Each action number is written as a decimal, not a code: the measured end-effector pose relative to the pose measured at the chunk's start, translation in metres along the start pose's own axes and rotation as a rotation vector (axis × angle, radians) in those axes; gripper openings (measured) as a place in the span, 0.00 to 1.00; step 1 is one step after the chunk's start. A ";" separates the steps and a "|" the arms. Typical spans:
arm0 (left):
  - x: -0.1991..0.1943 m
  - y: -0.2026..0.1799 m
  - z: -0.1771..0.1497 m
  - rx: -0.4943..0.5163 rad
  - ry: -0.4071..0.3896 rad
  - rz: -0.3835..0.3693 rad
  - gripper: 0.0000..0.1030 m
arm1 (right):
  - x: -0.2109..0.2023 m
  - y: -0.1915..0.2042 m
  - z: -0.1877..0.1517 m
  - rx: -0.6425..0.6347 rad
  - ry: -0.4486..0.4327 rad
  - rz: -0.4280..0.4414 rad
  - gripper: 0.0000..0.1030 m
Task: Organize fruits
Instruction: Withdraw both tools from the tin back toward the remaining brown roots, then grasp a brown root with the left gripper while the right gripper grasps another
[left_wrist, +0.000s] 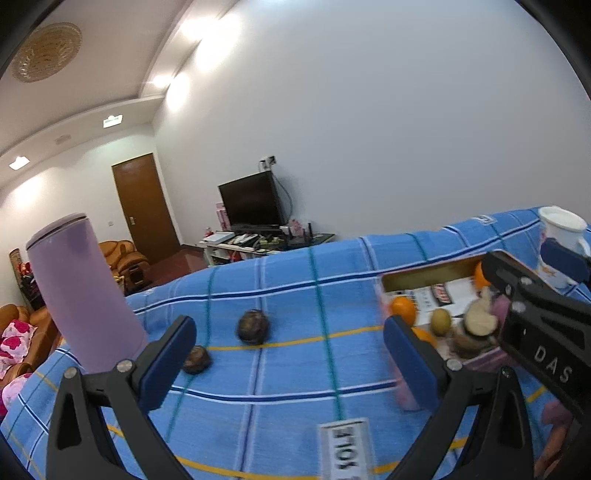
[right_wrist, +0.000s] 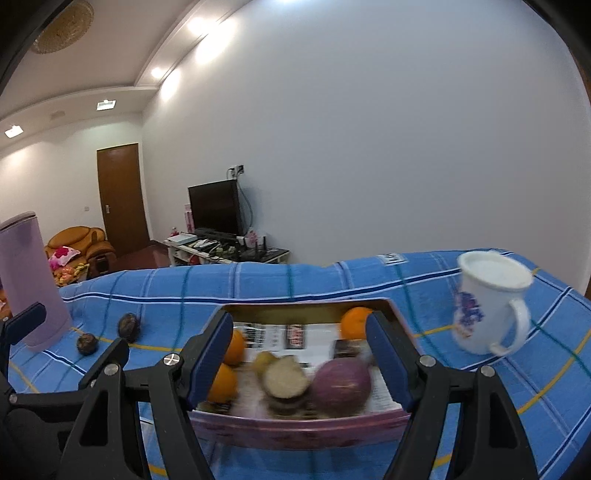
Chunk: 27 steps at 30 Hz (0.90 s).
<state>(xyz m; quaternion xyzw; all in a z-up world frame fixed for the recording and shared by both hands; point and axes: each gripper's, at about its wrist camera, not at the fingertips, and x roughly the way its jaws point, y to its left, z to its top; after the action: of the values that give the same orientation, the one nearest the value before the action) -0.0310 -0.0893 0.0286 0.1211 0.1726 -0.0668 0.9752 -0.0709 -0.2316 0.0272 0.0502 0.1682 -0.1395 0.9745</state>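
Observation:
Two dark round fruits (left_wrist: 253, 326) (left_wrist: 196, 360) lie on the blue checked cloth, just ahead of my left gripper (left_wrist: 288, 365). That gripper is open with nothing between its pads. A shallow pink box (right_wrist: 295, 424) lined with printed paper holds three oranges (right_wrist: 354, 321), a purple fruit (right_wrist: 341, 382), a cut half (right_wrist: 286, 376) and a small yellow-green fruit (right_wrist: 264, 360). My right gripper (right_wrist: 299, 356) hovers open over the box's near half, and its pads touch no fruit. The picture is blurred around the box.
A tall lilac tumbler (left_wrist: 85, 295) stands at the table's left, close to the left gripper's left finger. A white mug (right_wrist: 487, 302) with a blue print stands right of the box. Beyond the table's far edge are a TV stand, a door and armchairs.

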 end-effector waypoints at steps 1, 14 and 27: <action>0.003 0.009 0.000 -0.010 0.001 0.012 1.00 | 0.002 0.006 0.000 0.000 0.003 0.007 0.73; 0.040 0.097 -0.009 -0.089 0.116 0.127 1.00 | 0.029 0.092 -0.002 -0.030 0.050 0.135 0.73; 0.104 0.140 -0.015 -0.115 0.325 0.025 0.94 | 0.062 0.130 -0.004 0.007 0.147 0.139 0.73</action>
<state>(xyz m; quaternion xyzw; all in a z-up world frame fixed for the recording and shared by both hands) 0.0849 0.0403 0.0077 0.0762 0.3299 -0.0240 0.9406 0.0218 -0.1221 0.0094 0.0751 0.2346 -0.0683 0.9668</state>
